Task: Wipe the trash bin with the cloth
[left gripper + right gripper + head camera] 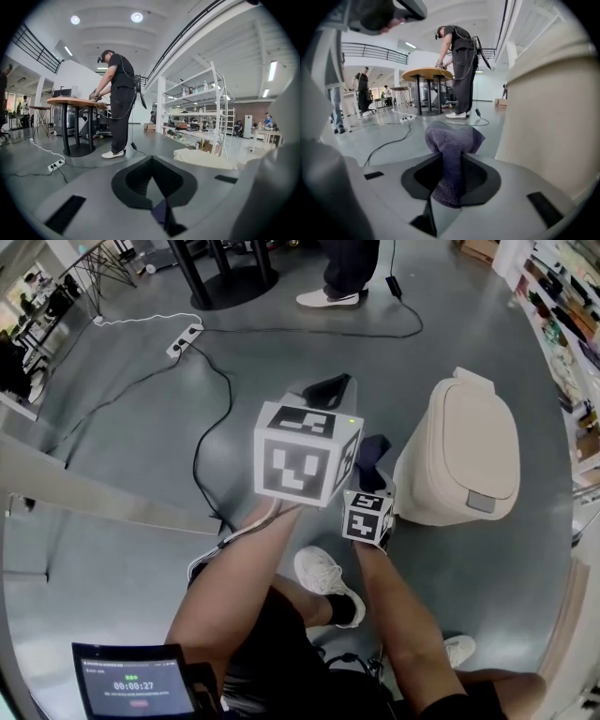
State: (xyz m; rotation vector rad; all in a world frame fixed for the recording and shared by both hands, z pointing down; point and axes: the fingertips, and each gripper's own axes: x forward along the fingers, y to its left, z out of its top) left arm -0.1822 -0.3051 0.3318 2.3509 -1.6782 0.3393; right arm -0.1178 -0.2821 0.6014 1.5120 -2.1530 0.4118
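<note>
At centre right of the head view stands the beige trash bin [464, 451], lid down. My right gripper [452, 157] is clamped narrowly on the cloth [454, 136], which I judge soft, light and limp, best pinched at a bunched fold. Left gripper [150, 161] closed, empty.

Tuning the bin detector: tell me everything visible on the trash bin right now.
The trash bin is cream and plastic-looking, a rounded oblong body with its lid closed. A hinge bump sits at the lid's far end and a small grey tab at its near edge. It stands upright on the grey floor. The right gripper, shut on a purple-grey cloth, is close to its left wall; whether the cloth touches the wall cannot be told.
</note>
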